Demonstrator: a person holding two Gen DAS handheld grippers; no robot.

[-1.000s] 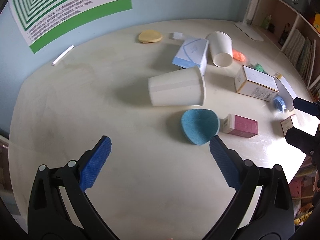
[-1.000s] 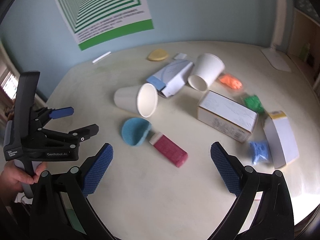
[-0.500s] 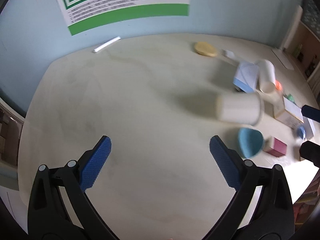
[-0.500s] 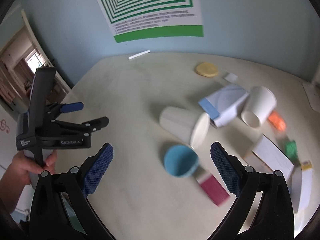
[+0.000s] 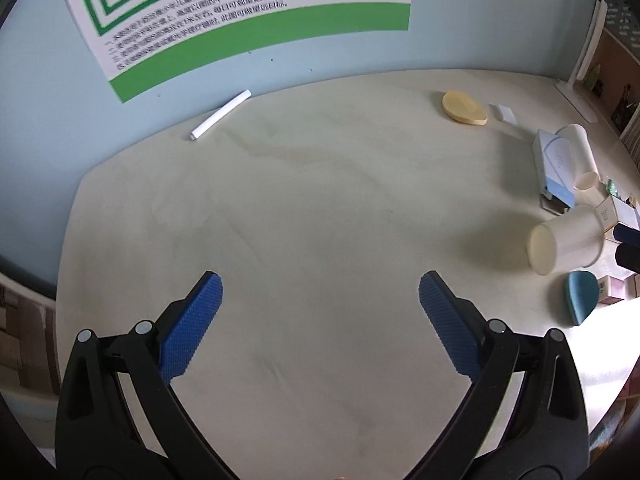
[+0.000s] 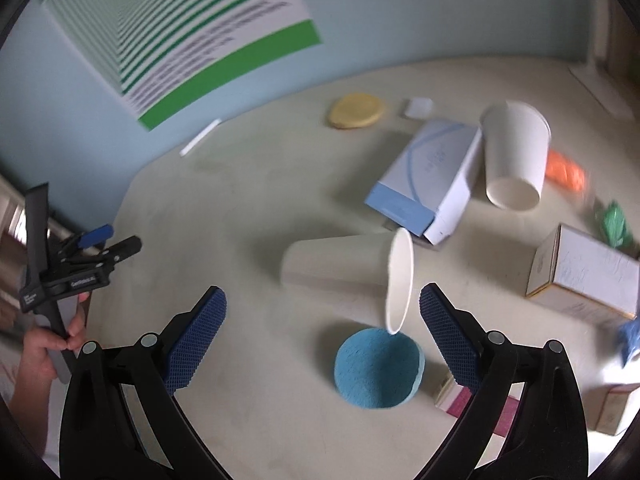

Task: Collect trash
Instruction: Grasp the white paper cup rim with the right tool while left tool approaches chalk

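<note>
Through my left wrist camera, my left claw [image 5: 320,300] is spread wide with nothing between its blue pads [image 5: 192,322]. Bare table [image 5: 312,208] lies straight ahead of it. Far ahead and a little to the left, a white stick [image 5: 220,115] lies by the wall, under the green-striped poster [image 5: 240,12]. Ahead to the right sits a yellow disc [image 5: 464,107]. Well off to the right lie the trash items: a paper cup [image 5: 566,245] on its side with its base toward me, a blue sponge [image 5: 582,297] just below it, and a blue-and-white carton [image 5: 554,170] farther on.

Through my right wrist camera, my right claw [image 6: 322,320] is also open and holds nothing. The same tipped cup [image 6: 352,274] lies just ahead of the fingers, its mouth toward the right pad. The sponge [image 6: 378,368] sits between the fingers, its top edge under the cup's rim. Ahead to the right lie the carton [image 6: 430,178] and a second cup [image 6: 516,154] beside it, touching. Farther right are a white box [image 6: 584,276], an orange scrap [image 6: 566,170] and a green scrap [image 6: 614,220], both blurred. Far left, my hand [image 6: 40,354] holds the other claw [image 6: 106,240], open.
</note>
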